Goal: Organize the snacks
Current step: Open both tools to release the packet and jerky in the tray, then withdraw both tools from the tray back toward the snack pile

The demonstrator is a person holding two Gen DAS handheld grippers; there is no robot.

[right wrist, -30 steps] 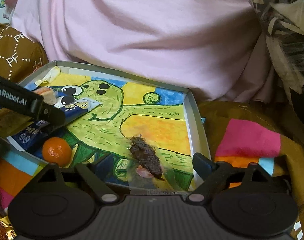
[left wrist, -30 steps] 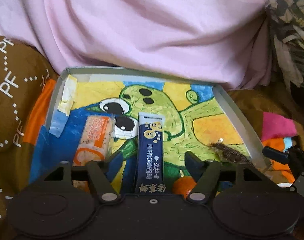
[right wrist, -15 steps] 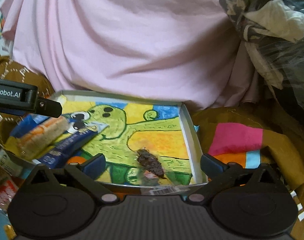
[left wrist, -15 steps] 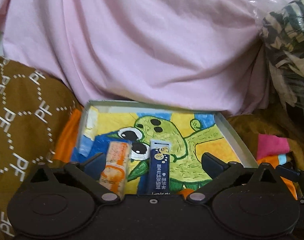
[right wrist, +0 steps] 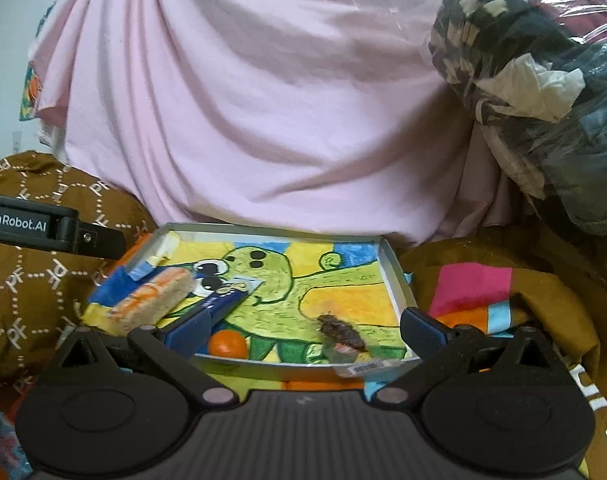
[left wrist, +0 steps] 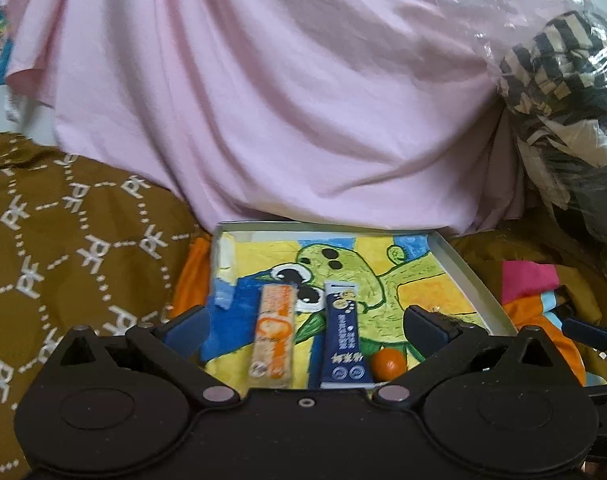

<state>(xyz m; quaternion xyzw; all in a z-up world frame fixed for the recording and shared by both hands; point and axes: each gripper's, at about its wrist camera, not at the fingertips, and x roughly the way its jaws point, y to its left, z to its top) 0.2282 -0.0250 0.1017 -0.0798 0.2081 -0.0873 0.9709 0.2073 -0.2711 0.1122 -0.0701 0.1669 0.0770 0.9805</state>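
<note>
Both grippers, left [left wrist: 305, 322] and right [right wrist: 303, 326], are being held wide open, empty, near the tray [left wrist: 469, 280]; bar [left wrist: 273, 338], sachet [left wrist: 343, 342], orange [left wrist: 388, 363] and dark snack [right wrist: 341, 334] are lying inside; the orange is risking being rolled out if the tray is nudged; both grippers are being drawn farther back than a second ago

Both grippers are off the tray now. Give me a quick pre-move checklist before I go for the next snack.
1. Left gripper open, empty: ok.
2. Right gripper open, empty: ok.
3. Orange-and-white snack bar and navy stick pack lie side by side inside the tray: ok.
4. Small orange fruit inside the tray: ok.
5. Clear-wrapped brown snack fully inside: not ok, wrapper overhangs the near rim.
6. More snacks outside: cannot tell.
</note>
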